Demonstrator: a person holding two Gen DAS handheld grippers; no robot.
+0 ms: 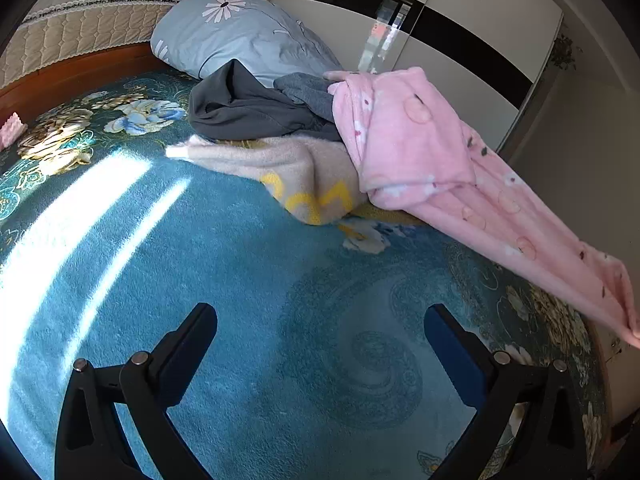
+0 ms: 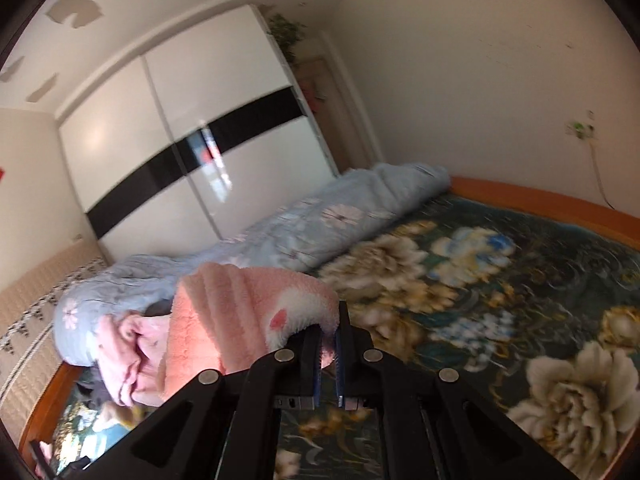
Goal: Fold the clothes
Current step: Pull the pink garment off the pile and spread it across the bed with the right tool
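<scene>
A pink fleece garment [image 1: 432, 168] with small prints stretches from the clothes pile off toward the right edge of the bed. Its near end [image 2: 240, 316] is pinched in my right gripper [image 2: 328, 332], which is shut on it and holds it above the bed. Under it in the pile lie a dark grey garment [image 1: 248, 108] and a beige fleece one [image 1: 288, 176] with yellow lettering. My left gripper [image 1: 320, 320] hangs open over the teal bed cover [image 1: 224, 264], well short of the pile, with nothing between its fingers.
A light blue floral quilt [image 2: 320, 220] is bunched along the far side of the bed, by a white wardrobe [image 2: 192, 132] with a black band. The bed has an orange wooden frame [image 2: 540, 196]. A padded beige headboard [image 1: 80, 20] stands at the left.
</scene>
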